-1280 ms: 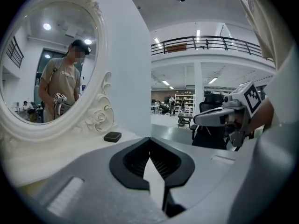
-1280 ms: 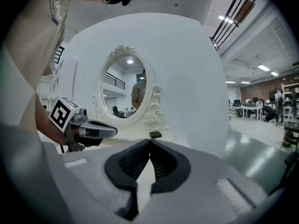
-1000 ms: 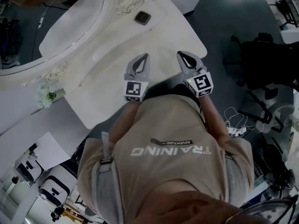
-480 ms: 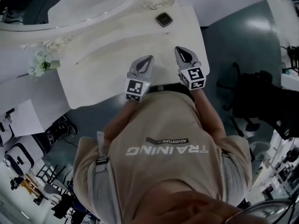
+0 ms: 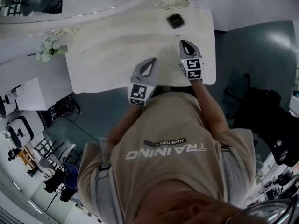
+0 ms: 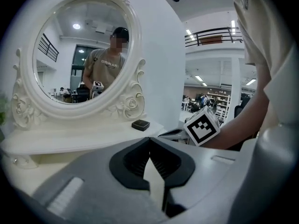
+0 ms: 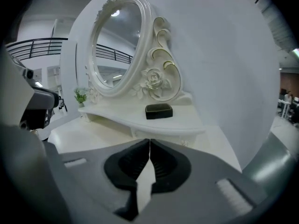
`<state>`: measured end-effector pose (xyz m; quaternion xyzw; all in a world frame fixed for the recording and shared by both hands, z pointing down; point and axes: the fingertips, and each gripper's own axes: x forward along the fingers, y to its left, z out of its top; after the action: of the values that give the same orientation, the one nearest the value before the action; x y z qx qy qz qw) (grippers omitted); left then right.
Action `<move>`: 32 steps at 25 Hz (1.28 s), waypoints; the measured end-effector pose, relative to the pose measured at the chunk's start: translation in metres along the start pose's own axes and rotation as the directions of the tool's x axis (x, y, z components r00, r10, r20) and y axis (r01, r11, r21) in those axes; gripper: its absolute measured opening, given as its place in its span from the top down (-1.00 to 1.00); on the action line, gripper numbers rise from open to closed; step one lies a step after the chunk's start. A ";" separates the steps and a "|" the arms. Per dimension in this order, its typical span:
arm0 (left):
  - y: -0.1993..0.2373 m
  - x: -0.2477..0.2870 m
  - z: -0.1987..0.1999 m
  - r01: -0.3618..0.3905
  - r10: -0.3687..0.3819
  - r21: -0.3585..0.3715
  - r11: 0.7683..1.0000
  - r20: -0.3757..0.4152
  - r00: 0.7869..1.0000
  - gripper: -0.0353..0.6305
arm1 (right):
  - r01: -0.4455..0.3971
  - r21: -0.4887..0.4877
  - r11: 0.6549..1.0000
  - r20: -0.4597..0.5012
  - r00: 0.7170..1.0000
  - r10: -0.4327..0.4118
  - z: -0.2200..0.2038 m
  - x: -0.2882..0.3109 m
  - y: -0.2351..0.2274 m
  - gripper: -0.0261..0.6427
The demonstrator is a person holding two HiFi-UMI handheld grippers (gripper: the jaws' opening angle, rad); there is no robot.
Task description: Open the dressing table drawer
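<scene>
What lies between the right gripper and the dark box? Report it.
Nothing loose: between the right gripper and the dark box lie only bare tabletop and the shelf's front edge, seen in that gripper's view.

White dressing table (image 5: 107, 64): oval mirror (image 6: 79, 50) at back, small dark box (image 5: 175, 20) on raised shelf (image 7: 117, 115) by mirror base.

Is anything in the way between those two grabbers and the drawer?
Nothing visible. The left gripper and right gripper hang over bare tabletop, jaws shut and empty. The small dark box sits farther back by the mirror. The drawer itself doesn't show.
</scene>
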<state>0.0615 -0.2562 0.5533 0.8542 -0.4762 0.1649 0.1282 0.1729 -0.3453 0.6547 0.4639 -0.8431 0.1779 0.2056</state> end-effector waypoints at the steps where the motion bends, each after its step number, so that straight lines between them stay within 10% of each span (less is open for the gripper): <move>1: 0.001 -0.001 -0.003 -0.008 0.008 -0.006 1.000 -0.013 1.000 0.87 | 0.007 0.003 1.000 -0.005 1.000 -0.007 -0.004 0.004 0.000 0.90; 8: 0.017 0.008 -0.018 -0.056 0.055 -0.028 0.998 -0.042 0.998 0.87 | 0.032 0.072 0.997 -0.010 0.999 -0.031 -0.014 0.043 -0.014 0.56; 32: 0.051 -0.024 -0.034 -0.048 0.047 -0.031 0.998 -0.037 0.998 0.87 | 0.133 0.093 0.987 -0.058 0.990 -0.128 -0.036 0.038 0.009 0.62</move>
<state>0.0006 -0.2508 0.5774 0.8375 -0.4964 0.1757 0.1462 0.1536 -0.3499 0.7039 0.5229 -0.7956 0.2163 0.2161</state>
